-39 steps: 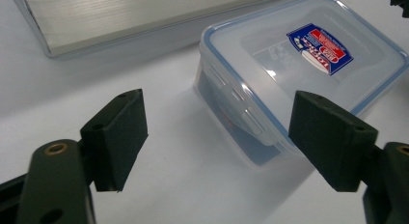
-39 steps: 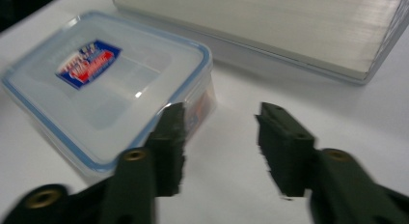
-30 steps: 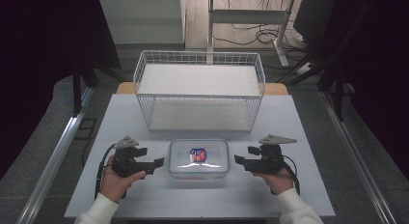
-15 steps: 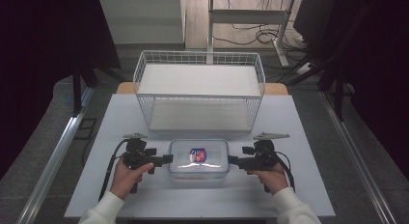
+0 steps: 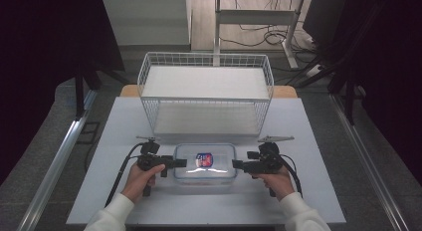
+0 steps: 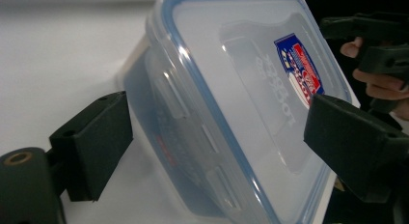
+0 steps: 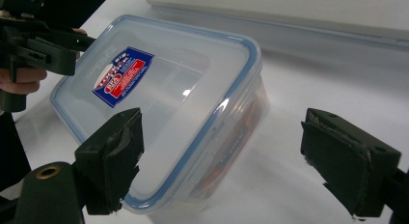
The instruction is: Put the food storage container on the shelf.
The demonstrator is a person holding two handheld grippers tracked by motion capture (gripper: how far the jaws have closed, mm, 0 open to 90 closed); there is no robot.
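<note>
High view: a clear lidded box sits on the white table, just in front of a wire basket. The left gripper and right gripper flank its short ends, each pointing inward. Both sets of jaws have just been opening and now stand wide. In the left gripper view the box's end lies between the black pads without being pressed; in the right gripper view one pad sits over the lid's near edge and the other hangs clear over the table.

I judge this the approach step: both grippers are lining up on the end latches, or on the ends for a two-handed lift. Next, each gripper would need to ease inward level with its flap or rim, then close squarely so the slick plastic does not slip.

A red, white and blue sticker sits on the lid; its print is too small to read. Embossed lettering beside it cannot be made out.
</note>
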